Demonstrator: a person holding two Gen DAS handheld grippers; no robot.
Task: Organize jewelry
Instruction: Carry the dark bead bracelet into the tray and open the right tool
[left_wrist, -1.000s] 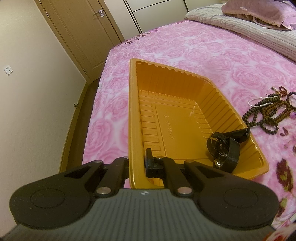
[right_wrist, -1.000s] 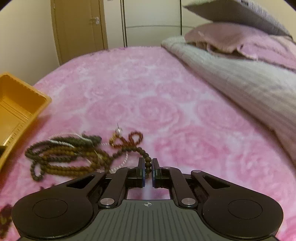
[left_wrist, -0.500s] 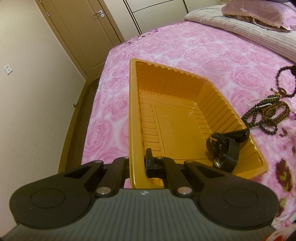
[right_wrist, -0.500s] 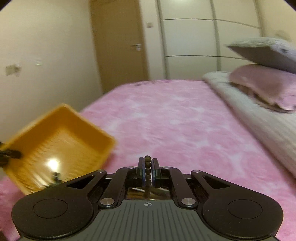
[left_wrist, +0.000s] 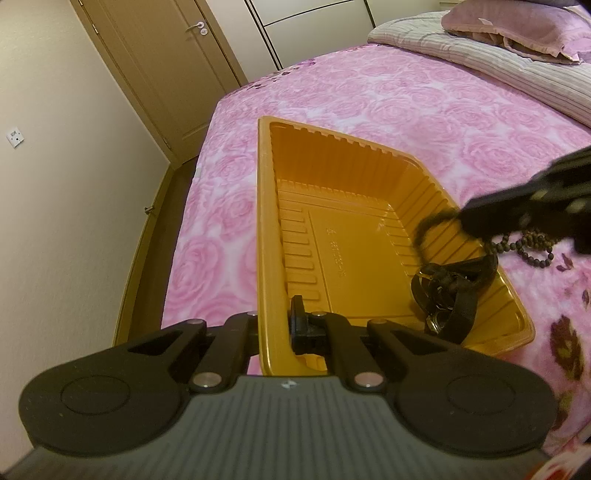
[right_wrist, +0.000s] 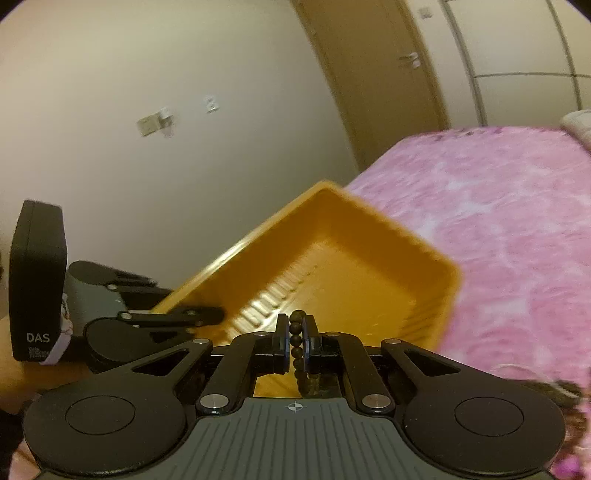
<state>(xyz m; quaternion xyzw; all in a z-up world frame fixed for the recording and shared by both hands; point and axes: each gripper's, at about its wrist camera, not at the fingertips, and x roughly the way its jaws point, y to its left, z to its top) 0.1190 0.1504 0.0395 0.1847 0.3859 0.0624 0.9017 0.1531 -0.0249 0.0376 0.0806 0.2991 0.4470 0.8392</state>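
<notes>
Tray (left_wrist: 266, 221) on bed (left_wrist: 424, 103), watch (left_wrist: 447, 291) in tray's near-right corner, beads (left_wrist: 532, 245) right of tray.

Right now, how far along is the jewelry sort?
Done: a black strap piece already lies in the orange tray. In hand: the left claw is shut on the tray's near wall, and the right claw is shut on a dark bead strand, carried over the tray. Left: drop that strand in, then fetch the bead strings on the pink bedspread.
</notes>
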